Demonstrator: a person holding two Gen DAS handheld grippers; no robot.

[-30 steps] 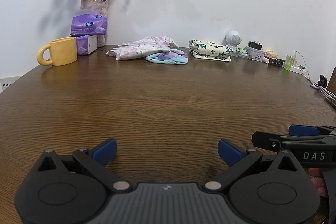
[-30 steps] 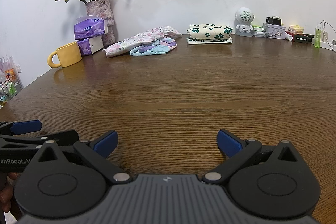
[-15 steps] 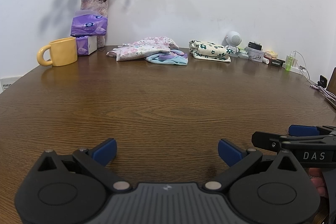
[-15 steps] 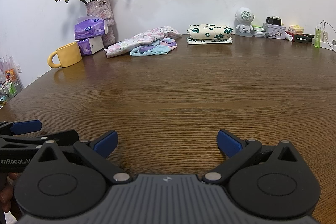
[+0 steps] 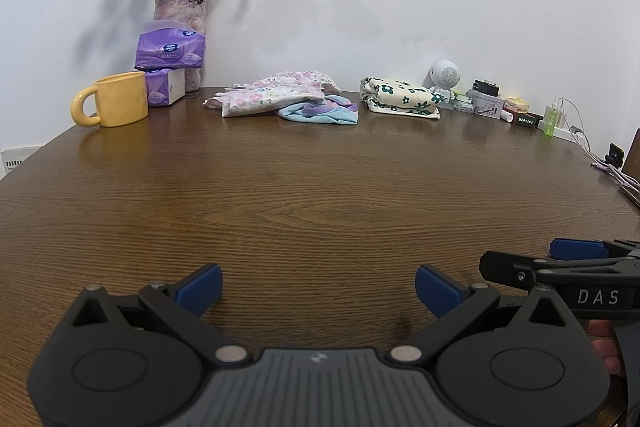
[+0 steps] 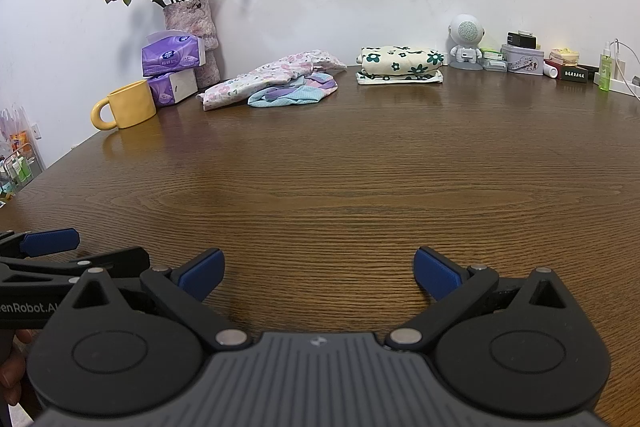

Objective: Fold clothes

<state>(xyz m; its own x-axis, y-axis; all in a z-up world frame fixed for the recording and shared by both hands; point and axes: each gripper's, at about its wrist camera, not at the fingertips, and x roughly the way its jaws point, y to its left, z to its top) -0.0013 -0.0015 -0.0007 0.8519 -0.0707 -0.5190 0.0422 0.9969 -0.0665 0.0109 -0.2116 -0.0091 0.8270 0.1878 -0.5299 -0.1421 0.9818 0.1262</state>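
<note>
At the far side of the wooden table [image 5: 312, 187] lies a loose heap: a pink floral garment [image 5: 276, 93] [image 6: 264, 79] over a blue and purple one [image 5: 320, 111] [image 6: 292, 94]. To its right rests a folded cream cloth with green flowers [image 5: 400, 97] [image 6: 400, 63]. My left gripper [image 5: 318, 291] hovers open over the near edge, nothing between its blue pads. My right gripper [image 6: 318, 273] is open too and holds nothing. Each gripper shows at the other view's edge: the right gripper [image 5: 560, 267], the left gripper [image 6: 60, 251].
A yellow mug [image 5: 116, 105], purple tissue packs [image 5: 170, 53] and a vase of dried roses [image 5: 180, 7] stand at the back left. A white robot-shaped speaker [image 6: 466, 41], small tins, a green spray bottle [image 6: 605, 67] and cables line the back right.
</note>
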